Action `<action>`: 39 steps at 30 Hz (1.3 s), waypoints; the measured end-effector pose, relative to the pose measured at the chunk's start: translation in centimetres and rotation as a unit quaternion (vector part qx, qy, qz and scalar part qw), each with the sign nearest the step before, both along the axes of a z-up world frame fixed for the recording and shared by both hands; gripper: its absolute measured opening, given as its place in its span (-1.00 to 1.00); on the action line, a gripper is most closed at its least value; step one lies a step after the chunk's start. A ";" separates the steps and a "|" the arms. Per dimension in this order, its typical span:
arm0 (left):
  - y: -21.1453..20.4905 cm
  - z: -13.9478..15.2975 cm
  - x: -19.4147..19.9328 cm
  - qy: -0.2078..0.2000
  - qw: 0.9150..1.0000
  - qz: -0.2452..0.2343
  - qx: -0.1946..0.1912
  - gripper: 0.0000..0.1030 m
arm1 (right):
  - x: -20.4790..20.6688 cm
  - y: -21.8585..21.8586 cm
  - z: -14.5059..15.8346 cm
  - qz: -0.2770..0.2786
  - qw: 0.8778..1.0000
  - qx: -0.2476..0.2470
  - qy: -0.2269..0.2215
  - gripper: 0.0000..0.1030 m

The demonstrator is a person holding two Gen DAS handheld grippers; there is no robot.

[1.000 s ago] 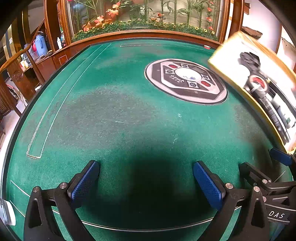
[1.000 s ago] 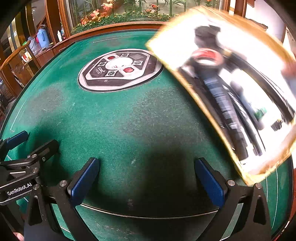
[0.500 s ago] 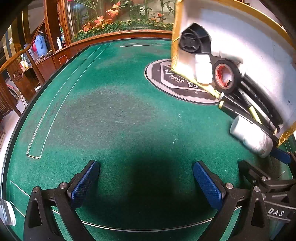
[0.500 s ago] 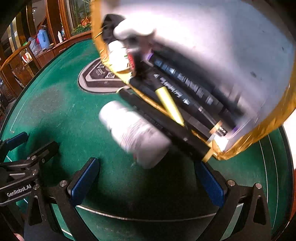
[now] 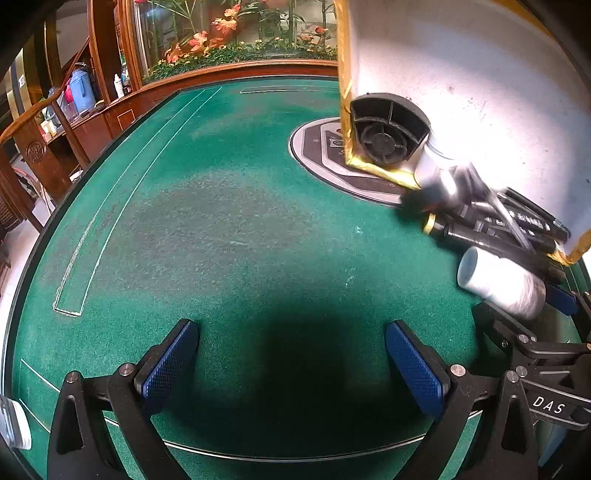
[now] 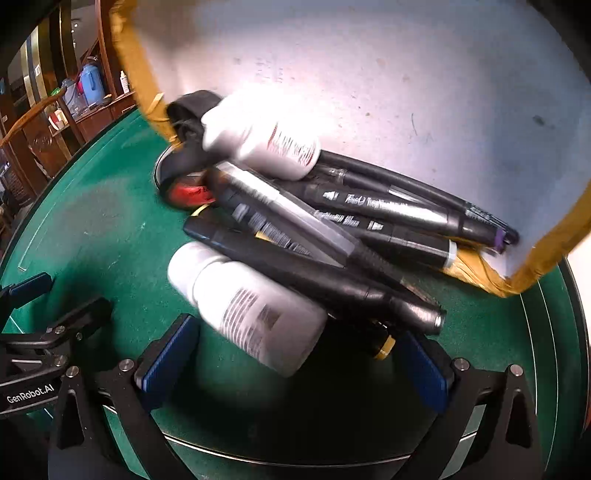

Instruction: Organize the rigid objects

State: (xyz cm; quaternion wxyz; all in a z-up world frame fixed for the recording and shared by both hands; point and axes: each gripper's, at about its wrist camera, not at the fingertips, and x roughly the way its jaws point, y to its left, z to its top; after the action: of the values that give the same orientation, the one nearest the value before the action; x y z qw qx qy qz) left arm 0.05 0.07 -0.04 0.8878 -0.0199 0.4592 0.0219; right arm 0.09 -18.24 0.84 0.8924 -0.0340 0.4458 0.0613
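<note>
Green felt table. Tilted gold-edged tray over its right side, contents spilling off the low edge: two white bottles, several black markers. Left gripper and right gripper both spread apart, empty.

1. Green felt mahjong table, worn pale in patches, white lines along its left edge.
2. Round control panel at the table's centre.
3. Wooden rail bordering the far edge.
4. Glazed display of artificial flowers beyond the rail.
5. Wooden shelving at left, holding a blue jug.
</note>
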 end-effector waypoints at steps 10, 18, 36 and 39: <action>0.0 0.0 0.0 0.000 1.000 0.000 0.000 0.99 | 0.3 0.1 -0.2 0.000 1.000 0.000 0.000 0.99; 0.0 0.0 0.0 0.000 1.000 0.000 0.000 0.99 | 0.3 0.2 -0.2 0.001 1.000 0.000 -0.001 0.99; 0.0 0.0 0.2 0.000 1.000 0.000 0.000 0.99 | 0.3 0.7 -0.1 0.000 1.000 -0.001 -0.001 0.99; 0.0 0.0 0.2 0.000 1.000 0.000 0.000 0.99 | 0.4 0.8 -0.2 0.000 1.000 0.000 -0.001 0.99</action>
State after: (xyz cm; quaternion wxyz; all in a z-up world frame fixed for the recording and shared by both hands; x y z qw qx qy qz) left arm 0.28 0.11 -0.07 0.8876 -0.0200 0.4596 0.0219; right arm 0.46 -17.42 0.68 0.8929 -0.0346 0.4447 0.0614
